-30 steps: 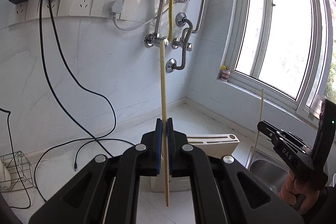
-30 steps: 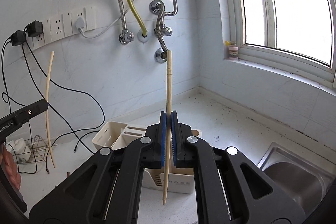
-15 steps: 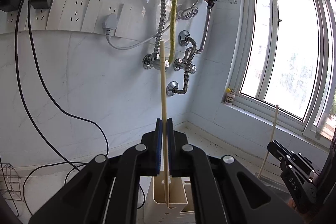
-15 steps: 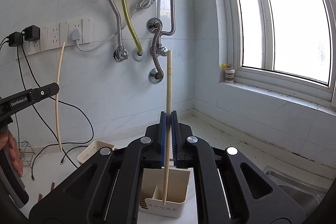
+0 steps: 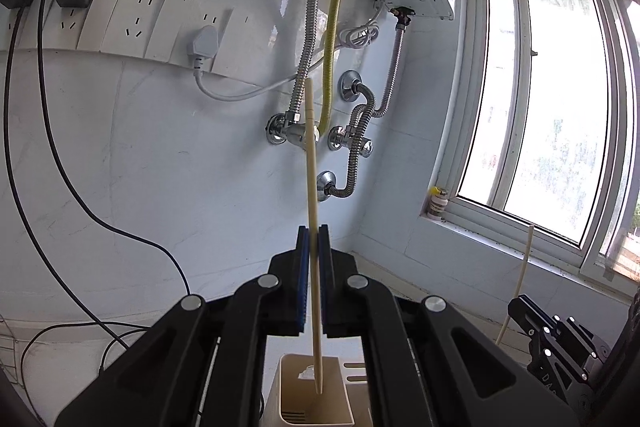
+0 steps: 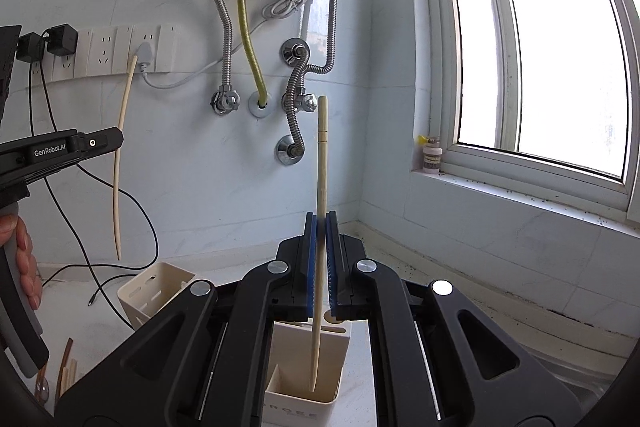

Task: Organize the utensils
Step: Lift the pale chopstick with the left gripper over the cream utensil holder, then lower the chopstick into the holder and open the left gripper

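In the left wrist view my left gripper (image 5: pixel 314 239) is shut on a pale wooden chopstick (image 5: pixel 310 167) that stands nearly upright. Its lower tip hangs over the opening of a cream utensil holder (image 5: pixel 298 379). My right gripper (image 6: pixel 320 223) is likewise shut on a second upright chopstick (image 6: pixel 322 155), with the tip low in the compartment of a cream holder (image 6: pixel 332 383). Each gripper shows in the other's view: the left gripper (image 6: pixel 114 139) with its chopstick (image 6: pixel 120 167), and the right gripper (image 5: pixel 520 307) with its chopstick (image 5: pixel 524 267).
A second cream holder piece (image 6: pixel 152 291) stands left of the first, and wooden utensils (image 6: pixel 66 363) lie at the bottom left. Wall sockets (image 5: pixel 132 19), black cables (image 5: pixel 80 203), water-heater hoses (image 6: pixel 252 39) and a window (image 6: pixel 540 47) bound the counter corner. A small bottle (image 6: pixel 432 155) stands on the sill.
Both views have tipped upward and closed in on the holder. Each chopstick tip now sits over or in a holder compartment. Both grips are unchanged.
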